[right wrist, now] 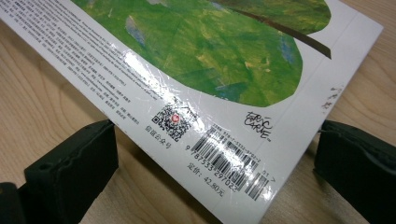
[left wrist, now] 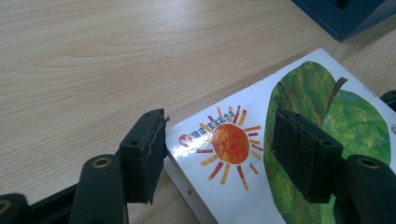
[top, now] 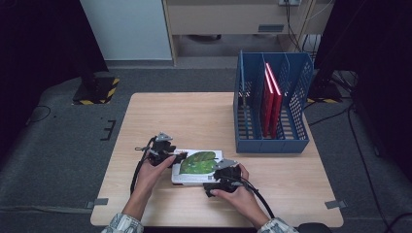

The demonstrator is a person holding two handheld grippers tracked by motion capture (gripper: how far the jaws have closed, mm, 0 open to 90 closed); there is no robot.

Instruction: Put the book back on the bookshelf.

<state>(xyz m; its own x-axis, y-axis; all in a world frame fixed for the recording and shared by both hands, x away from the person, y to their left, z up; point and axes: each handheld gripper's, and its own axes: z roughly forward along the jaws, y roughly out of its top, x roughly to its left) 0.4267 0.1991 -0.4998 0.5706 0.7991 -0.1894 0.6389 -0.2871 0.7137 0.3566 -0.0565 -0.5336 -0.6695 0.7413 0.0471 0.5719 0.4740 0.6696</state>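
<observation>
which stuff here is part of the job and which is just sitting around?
In the job:
- picture book, flat on the table
- left gripper, jaws astride the book's sun corner
- right gripper, jaws astride the barcode corner

Just around:
- blue file rack, though it may be where the book goes
- red books standing in it

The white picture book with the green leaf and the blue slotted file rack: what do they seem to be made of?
The white picture book with the green leaf looks like thick card with a glossy laminated cover: light glares across the barcode corner, and fine scuffs show. The blue slotted file rack appears to be moulded plastic with a matt finish, judging by its even colour and thin perforated walls.
</observation>
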